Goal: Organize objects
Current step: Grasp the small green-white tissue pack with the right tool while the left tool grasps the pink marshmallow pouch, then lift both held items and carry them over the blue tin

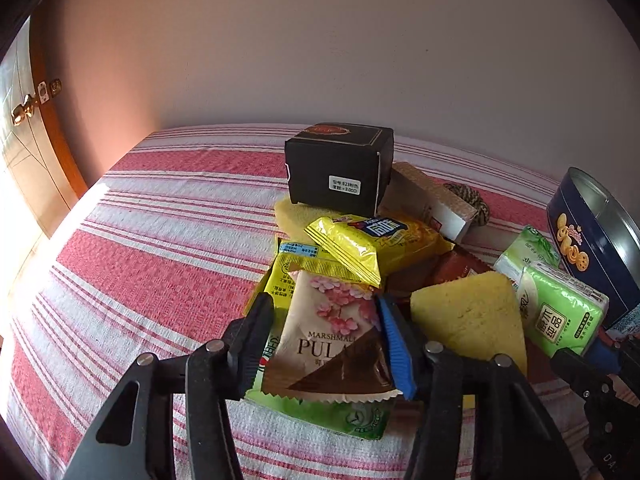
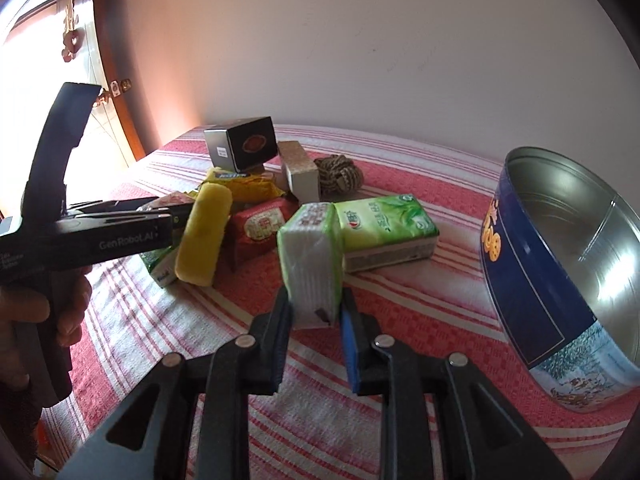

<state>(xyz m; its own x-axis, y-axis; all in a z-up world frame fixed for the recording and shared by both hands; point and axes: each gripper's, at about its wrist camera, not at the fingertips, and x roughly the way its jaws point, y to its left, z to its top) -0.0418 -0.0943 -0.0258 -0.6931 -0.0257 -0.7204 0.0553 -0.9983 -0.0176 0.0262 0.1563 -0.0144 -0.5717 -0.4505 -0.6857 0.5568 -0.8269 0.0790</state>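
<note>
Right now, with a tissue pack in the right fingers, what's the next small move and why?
Probably carry the tissue pack right, over the open tin. The right gripper is already shut on it, and the tin looks bare inside.

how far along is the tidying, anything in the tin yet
Nothing looks done: the blue cookie tin shows only bare metal inside. In hand: the right gripper has its jaws shut on a green tissue pack, and the left gripper is closed around a marshmallow packet. Left on the striped cloth: the black box, yellow sponges, snack packets, another tissue pack and a rope coil.
</note>
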